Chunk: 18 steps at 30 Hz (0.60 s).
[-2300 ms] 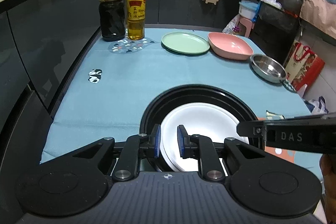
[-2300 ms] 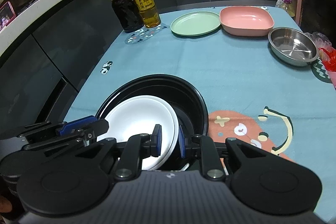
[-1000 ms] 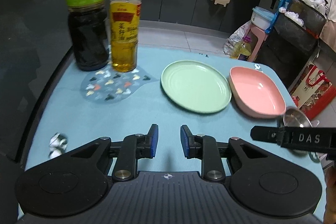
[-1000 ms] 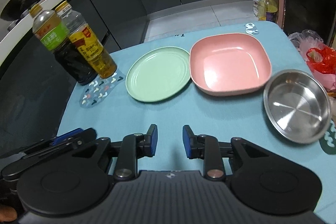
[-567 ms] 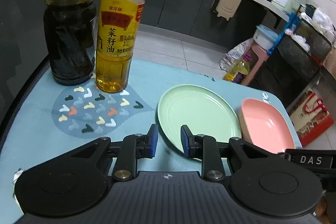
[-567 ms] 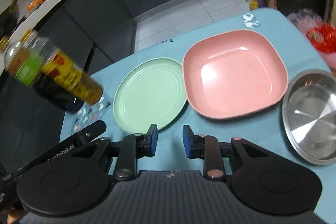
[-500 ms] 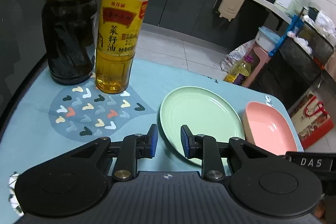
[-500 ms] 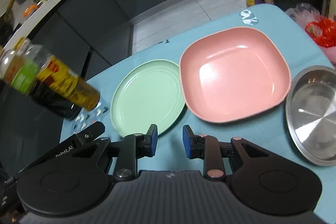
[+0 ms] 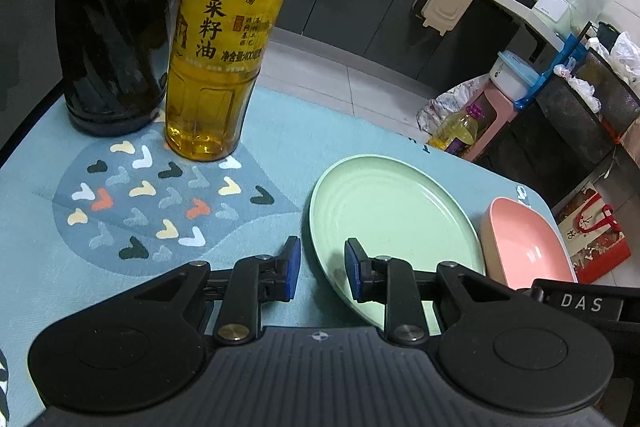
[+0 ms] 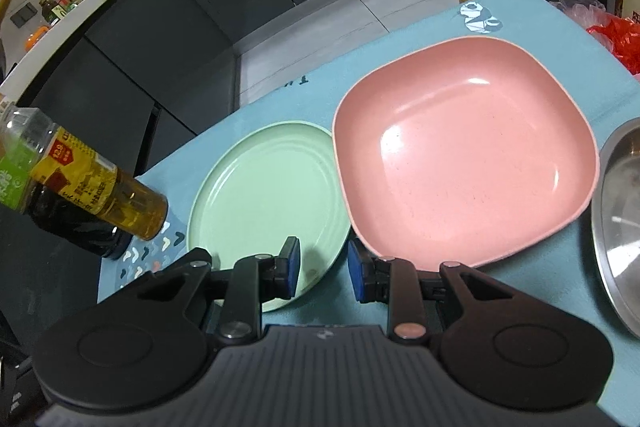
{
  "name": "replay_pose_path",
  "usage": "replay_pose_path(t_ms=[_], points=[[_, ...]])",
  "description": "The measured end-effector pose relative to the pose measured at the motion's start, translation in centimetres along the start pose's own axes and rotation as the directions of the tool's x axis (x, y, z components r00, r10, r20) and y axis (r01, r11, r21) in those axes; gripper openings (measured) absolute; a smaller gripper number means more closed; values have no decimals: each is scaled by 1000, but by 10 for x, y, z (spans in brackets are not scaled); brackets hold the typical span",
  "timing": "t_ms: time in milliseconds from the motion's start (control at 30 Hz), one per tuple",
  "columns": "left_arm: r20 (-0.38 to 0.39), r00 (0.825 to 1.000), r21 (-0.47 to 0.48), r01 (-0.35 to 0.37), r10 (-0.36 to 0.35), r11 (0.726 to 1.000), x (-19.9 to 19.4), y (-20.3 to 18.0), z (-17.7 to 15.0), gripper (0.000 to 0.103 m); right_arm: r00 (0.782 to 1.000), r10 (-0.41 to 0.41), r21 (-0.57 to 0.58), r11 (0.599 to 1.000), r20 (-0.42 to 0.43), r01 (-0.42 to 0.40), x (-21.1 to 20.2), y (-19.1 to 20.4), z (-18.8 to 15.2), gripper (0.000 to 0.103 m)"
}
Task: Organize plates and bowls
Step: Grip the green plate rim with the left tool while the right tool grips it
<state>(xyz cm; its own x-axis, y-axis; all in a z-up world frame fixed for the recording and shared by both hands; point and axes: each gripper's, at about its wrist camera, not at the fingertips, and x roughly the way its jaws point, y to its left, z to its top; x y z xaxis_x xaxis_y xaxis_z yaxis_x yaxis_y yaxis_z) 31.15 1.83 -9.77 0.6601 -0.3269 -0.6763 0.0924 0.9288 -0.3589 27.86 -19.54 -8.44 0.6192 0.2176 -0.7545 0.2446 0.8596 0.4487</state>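
Observation:
A round green plate [image 9: 390, 219] lies on the blue tablecloth [image 9: 48, 267], with a square pink dish [image 9: 524, 247] right of it. My left gripper [image 9: 320, 273] is open and empty; the plate's near left rim lies between its fingertips. In the right wrist view the green plate [image 10: 268, 195] and the pink dish [image 10: 464, 163] touch edge to edge. My right gripper [image 10: 322, 273] is open and empty over the plate's near right rim, its right finger at the dish's near corner. A steel bowl [image 10: 620, 227] sits at the right edge.
A dark sauce bottle [image 9: 116, 27] and a yellow oil bottle [image 9: 224, 39] stand at the far left by a patterned patch [image 9: 152, 211]. The table's far edge drops to a tiled floor [image 9: 340, 83] with bags and a stool [image 9: 488, 123].
Both grippers have moved forward from the black pan with the white plate to the green plate and come closer to it. Both jaws have stayed open.

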Motion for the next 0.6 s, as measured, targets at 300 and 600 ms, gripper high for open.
replay_pose_path(t_ms=[300,600], points=[[12,1000,58,-3,3,998,-16,-1,-7,13,1000,-8,-110,994,2,8,-5,11,-7,12],[80,997,53,-20,16,998,-74,16,-20,15,997,63,-184,981,-33,-68,-33,31,-31,12]])
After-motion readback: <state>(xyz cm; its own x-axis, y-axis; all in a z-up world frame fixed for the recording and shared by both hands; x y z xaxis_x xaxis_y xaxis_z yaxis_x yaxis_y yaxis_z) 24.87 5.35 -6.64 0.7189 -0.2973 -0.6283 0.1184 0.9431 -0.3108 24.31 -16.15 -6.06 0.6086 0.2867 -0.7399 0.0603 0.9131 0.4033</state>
